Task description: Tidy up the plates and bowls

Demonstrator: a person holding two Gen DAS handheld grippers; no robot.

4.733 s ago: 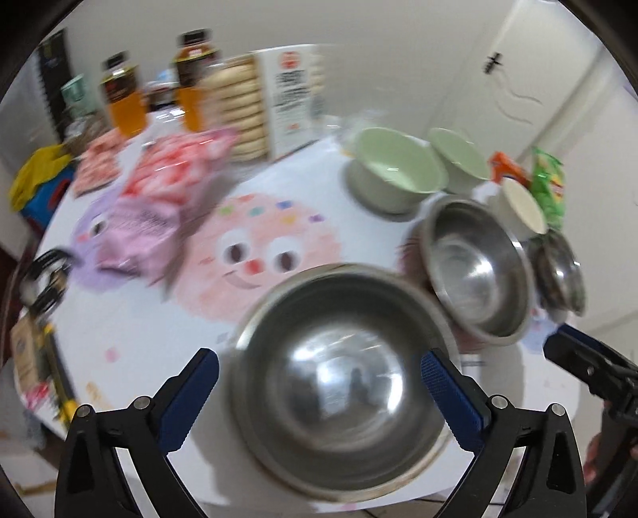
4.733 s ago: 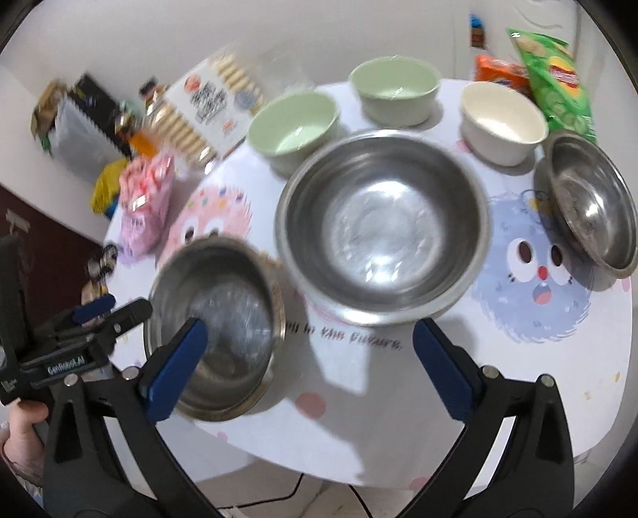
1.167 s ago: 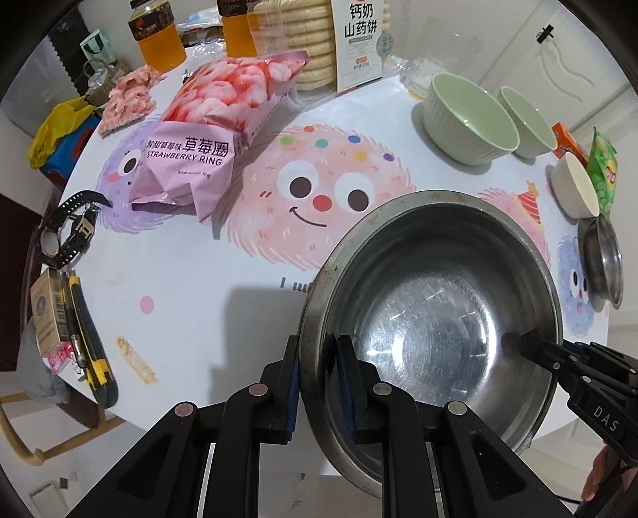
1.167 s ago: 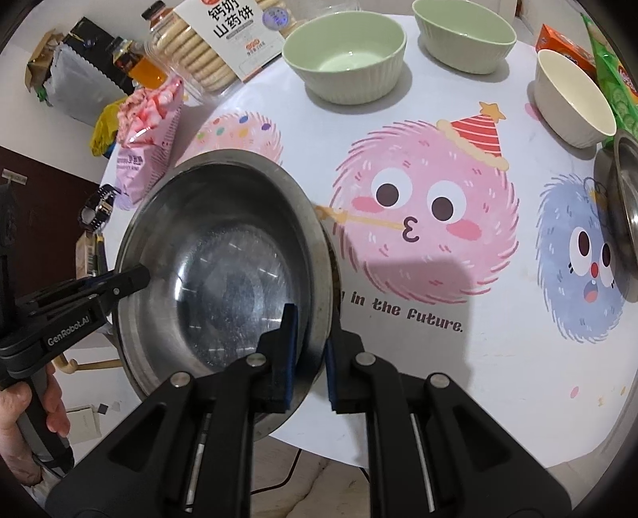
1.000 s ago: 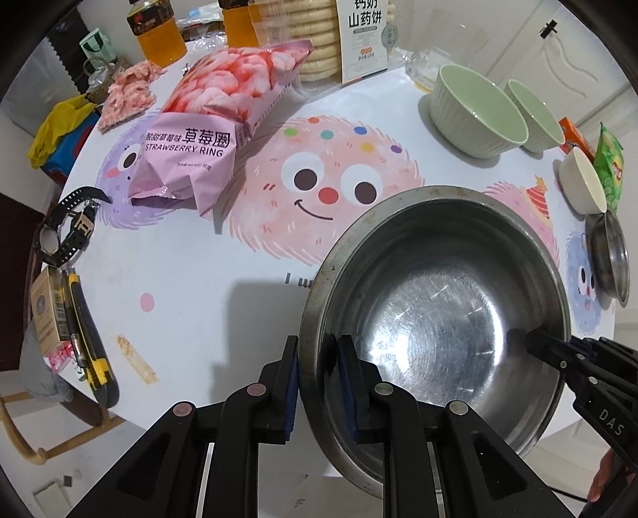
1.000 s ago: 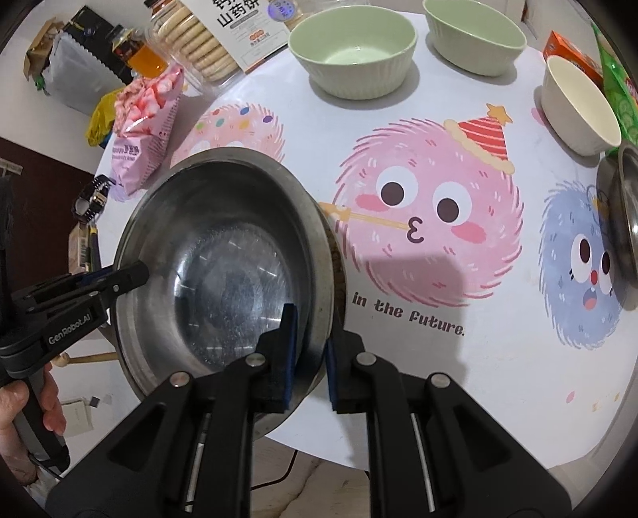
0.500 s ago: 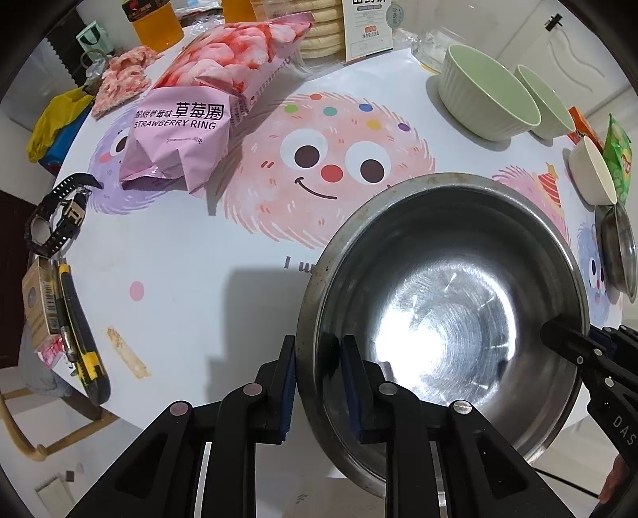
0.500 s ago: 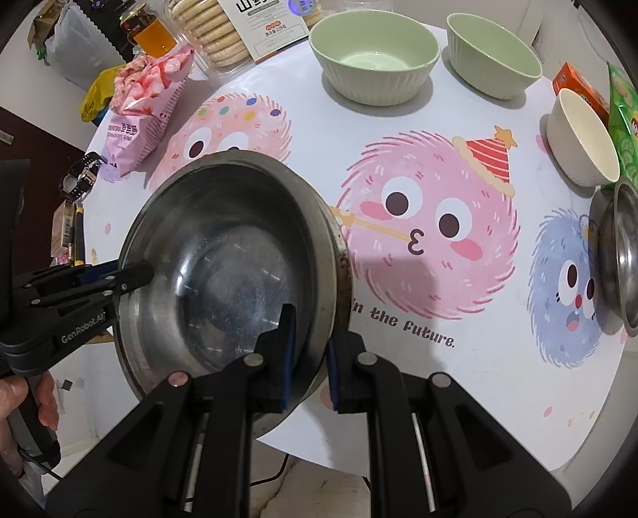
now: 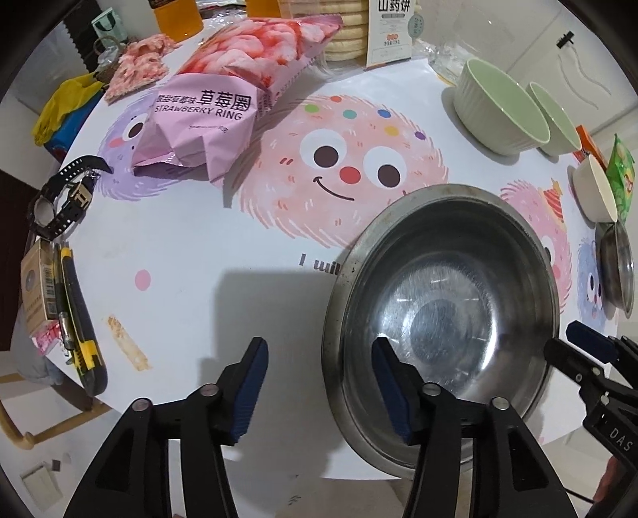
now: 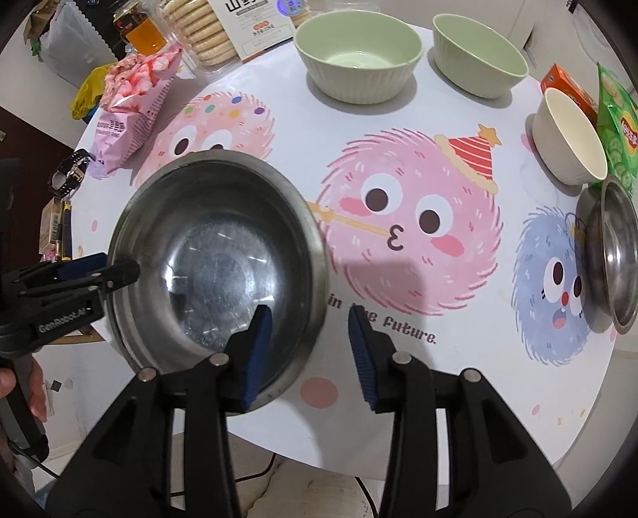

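We have the large steel bowl (image 9: 442,318) on the counter (image 9: 191,255), just below the pink smiling monster print (image 9: 343,171). Both the left tongs (image 9: 319,382) and right tongs (image 10: 309,350) are opening, each astride the rim, pads clear. It looks light, stiff and slippery; we judge the thin rim the best hold.

Both tools off steel bowl (image 9: 442,318) rim.

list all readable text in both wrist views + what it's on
"STRAWBERRY RING", under "草莓圈": pink snack bag
"山药饼": biscuit box; its smaller print is too small to read
"I wil", cut off by the steel bowl: tablecloth
"in", "future.": tablecloth
"GenRobot.AI": left gripper
"DAS": right gripper
Green chip bag: logo too blurred to read
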